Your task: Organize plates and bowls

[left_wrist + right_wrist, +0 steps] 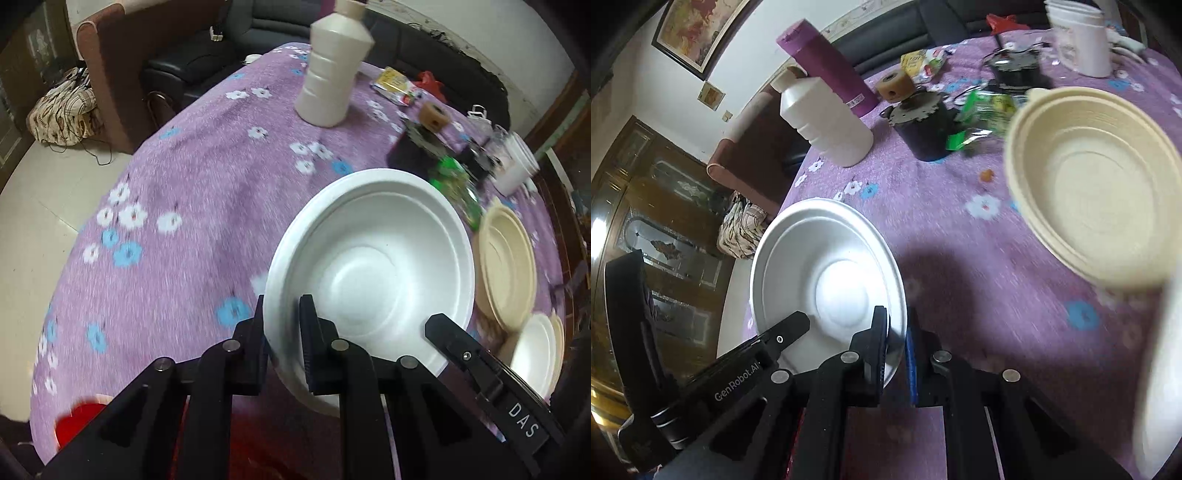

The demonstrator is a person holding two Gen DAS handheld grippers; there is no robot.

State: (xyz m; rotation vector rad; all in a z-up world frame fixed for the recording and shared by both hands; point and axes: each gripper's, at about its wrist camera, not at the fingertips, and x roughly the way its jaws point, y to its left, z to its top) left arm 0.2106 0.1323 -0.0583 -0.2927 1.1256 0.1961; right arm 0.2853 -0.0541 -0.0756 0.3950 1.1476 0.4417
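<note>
A white foam bowl (369, 266) hangs tilted over the purple flowered tablecloth (184, 184). My left gripper (282, 306) is shut on its left rim, one finger inside and one outside. In the right wrist view the same white bowl (831, 280) has my right gripper (895, 321) shut on its opposite rim. One black finger (443, 332) of the right gripper shows at the bowl's lower right edge. A cream bowl (506, 258) (1097, 192) lies on the cloth to the right. A small white dish (539, 350) rests on another cream one beside it.
A white plastic bottle (328, 70) (827, 122) stands behind the bowl, with a purple cylinder (827, 62) beyond it. A black pot (923, 125), green wrappers (986, 107) and stacked white cups (1078, 37) crowd the far right. A red object (77, 421) lies near the front left edge.
</note>
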